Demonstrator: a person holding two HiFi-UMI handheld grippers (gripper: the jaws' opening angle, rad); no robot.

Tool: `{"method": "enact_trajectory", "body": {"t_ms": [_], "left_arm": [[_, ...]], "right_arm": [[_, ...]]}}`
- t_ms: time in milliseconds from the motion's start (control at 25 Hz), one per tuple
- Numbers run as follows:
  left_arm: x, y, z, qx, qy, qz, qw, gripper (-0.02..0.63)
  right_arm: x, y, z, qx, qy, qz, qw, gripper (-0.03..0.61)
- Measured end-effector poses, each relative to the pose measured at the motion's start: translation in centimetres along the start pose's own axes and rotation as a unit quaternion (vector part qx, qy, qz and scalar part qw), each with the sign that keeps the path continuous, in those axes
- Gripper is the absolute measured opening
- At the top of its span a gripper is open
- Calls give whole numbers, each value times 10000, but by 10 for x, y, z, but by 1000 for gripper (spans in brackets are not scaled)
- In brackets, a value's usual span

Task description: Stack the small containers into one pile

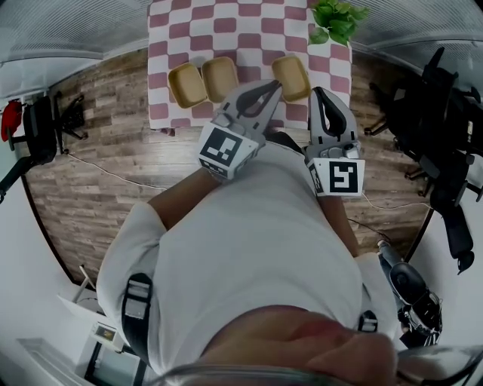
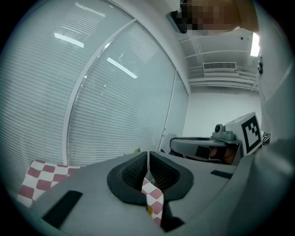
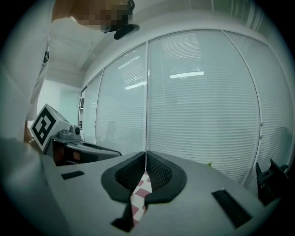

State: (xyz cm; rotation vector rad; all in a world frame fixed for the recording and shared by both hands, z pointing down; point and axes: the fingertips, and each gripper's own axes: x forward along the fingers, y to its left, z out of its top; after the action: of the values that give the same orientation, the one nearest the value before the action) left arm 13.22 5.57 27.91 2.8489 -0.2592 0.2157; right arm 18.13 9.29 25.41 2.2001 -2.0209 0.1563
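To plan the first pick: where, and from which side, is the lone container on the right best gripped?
Probably at its near rim, with one jaw inside and one outside, the right claw coming in from the near side. The container lies open side up and looks shallow. Its short end faces the near side, so the thin rim there seems the easiest part to pinch.

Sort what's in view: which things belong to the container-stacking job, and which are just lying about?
Job: left yellow container, middle yellow container, right yellow container, checkered table, left gripper, right gripper, both shut, empty.
Lying about: plant, black stand, black gear.
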Motion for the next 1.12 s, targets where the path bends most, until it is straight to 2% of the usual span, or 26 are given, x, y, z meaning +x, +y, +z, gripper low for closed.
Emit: {"method": "enact_trajectory", "body": {"t_ms": [320,640,880,1000,1120], "left_arm": [[17,4,-17,-196,199,422,9987,41],[35,21,-51,-473,511,753,9947,43],[48,33,-97,-792,901,921,9885,45],[57,40,-129,-951,1124,999,9840,104],[65,50,-164,-1108,1368,1141,9777,107]], "right_arm": [[5,-21,-20,-105,193,245,9995,34],[21,-39,-68,-105,676,449,9967,35],[33,-51,-115,-54,1037,553,9931,35],[41,-57,-147,-12,1322,596,9894,38],[48,-64,-178,7,1536,596,9863,44]]}}
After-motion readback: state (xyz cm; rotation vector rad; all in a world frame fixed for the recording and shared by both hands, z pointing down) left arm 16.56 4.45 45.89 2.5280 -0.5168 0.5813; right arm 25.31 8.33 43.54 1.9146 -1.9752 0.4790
